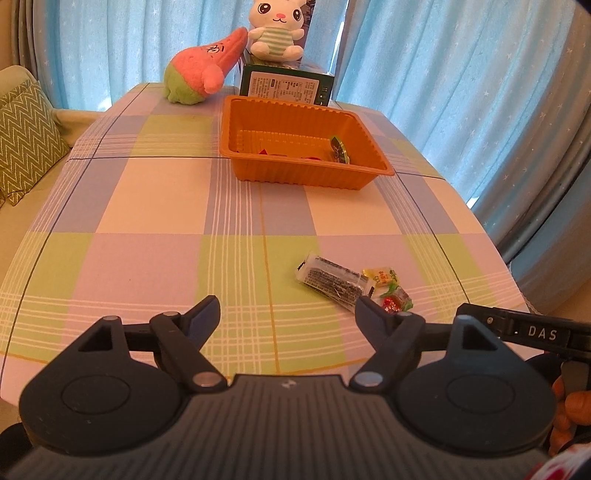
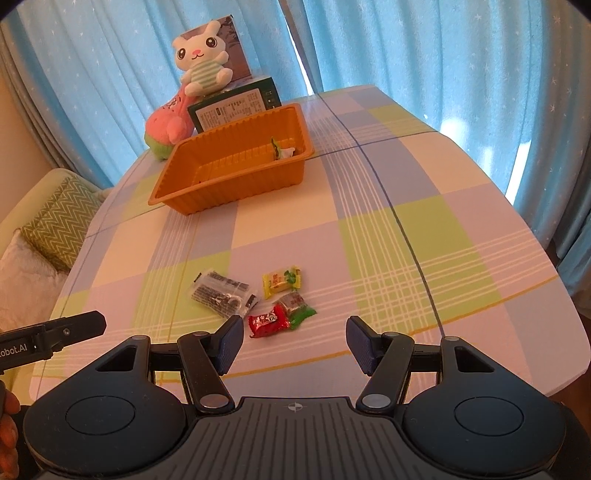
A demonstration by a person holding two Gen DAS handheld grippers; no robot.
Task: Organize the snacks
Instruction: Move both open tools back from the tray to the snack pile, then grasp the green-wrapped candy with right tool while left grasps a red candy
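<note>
An orange ribbed tray (image 1: 306, 173) is seen well ahead of both claws on the checked tablecloth (image 2: 406, 236); a green-wrapped snack (image 1: 340, 148) is propped against its right wall, and red scraps on its floor are too hidden to be counted. Behind the tray a dark green box (image 1: 286, 85) is stood, with a white rabbit plush (image 1: 275, 27) on top and a pink-and-green plush (image 1: 201, 70) to its left. Blue curtains (image 2: 424, 48) are hung beyond the table. Four loose snacks are counted just ahead of the right gripper (image 2: 294, 341): a clear dark-printed packet (image 2: 223, 293), a yellow candy (image 2: 281, 282), a red packet (image 2: 268, 322) and a green-ended sweet (image 2: 297, 308). Both the right gripper and the left gripper (image 1: 288, 315) are held spread wide, nothing between the fingers.
</note>
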